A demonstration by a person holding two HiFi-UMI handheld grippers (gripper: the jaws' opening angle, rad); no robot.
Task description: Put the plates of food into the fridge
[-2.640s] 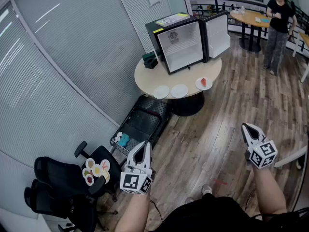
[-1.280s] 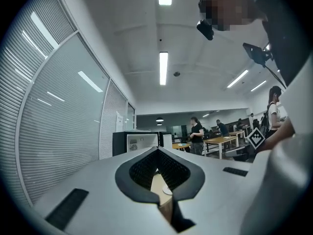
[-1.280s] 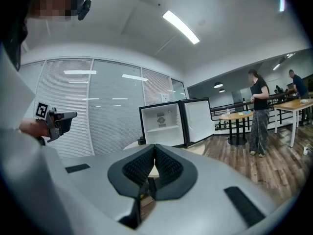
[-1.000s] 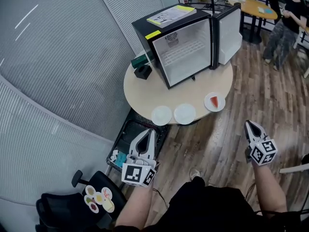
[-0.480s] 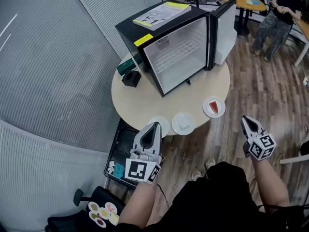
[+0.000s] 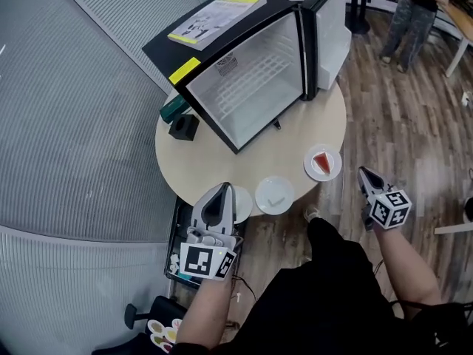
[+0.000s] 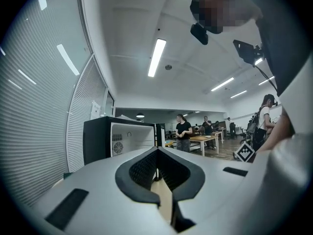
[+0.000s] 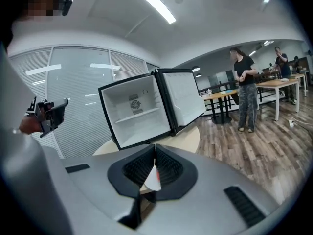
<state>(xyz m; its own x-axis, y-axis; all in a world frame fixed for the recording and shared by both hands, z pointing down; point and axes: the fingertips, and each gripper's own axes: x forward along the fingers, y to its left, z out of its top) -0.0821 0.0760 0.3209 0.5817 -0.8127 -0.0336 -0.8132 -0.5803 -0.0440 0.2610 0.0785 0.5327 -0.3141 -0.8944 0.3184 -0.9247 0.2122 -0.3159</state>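
Three plates line the near edge of the round counter (image 6: 222, 157), within easy reach. The left plate (image 6: 242, 203) is partly hidden behind the left hand-held gripper (image 6: 222, 188). The middle plate (image 6: 275, 195) looks nearly bare, and the right plate (image 6: 323, 163) carries a red wedge of food. The fridge (image 6: 251, 80) stands behind them, its door (image 6: 330, 21) swung wide and its wire shelf empty, ready for loading. Both pairs of jaws are pressed together on nothing. The right hand-held gripper (image 6: 363, 174) hangs just off the counter beside the right plate.
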